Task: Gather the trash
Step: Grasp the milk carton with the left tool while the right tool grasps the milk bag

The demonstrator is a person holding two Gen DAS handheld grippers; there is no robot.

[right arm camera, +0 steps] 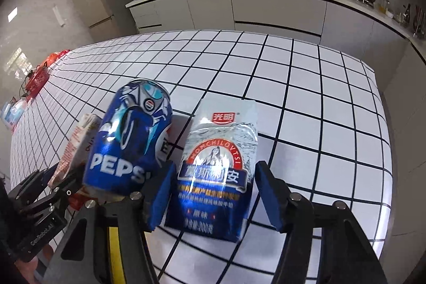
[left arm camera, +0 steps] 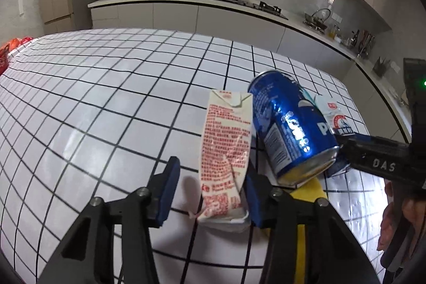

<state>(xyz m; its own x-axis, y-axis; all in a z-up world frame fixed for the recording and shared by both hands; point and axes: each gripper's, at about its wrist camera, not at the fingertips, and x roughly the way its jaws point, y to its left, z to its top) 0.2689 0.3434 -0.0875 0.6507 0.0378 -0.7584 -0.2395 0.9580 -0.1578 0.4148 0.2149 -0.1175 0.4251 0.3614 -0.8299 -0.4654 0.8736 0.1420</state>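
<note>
Left tongs [left arm camera: 206,193] standing apart around red-printed carton [left arm camera: 226,159], lower centre. Right tongs [right arm camera: 213,190] gaping astride blue pouch [right arm camera: 218,172] on counter [right arm camera: 306,97] — light, crushable, slippery; pinching mid-body looks best.

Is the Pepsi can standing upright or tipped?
Tipped: the Pepsi can leans away, its base rim lifted toward the camera over something yellow.

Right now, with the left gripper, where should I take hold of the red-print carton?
Grip the red-print carton across its flat side faces at the near end, coming straight ahead. It lies lengthwise between the open left gripper, probably closable without touching the Pepsi can.
</note>
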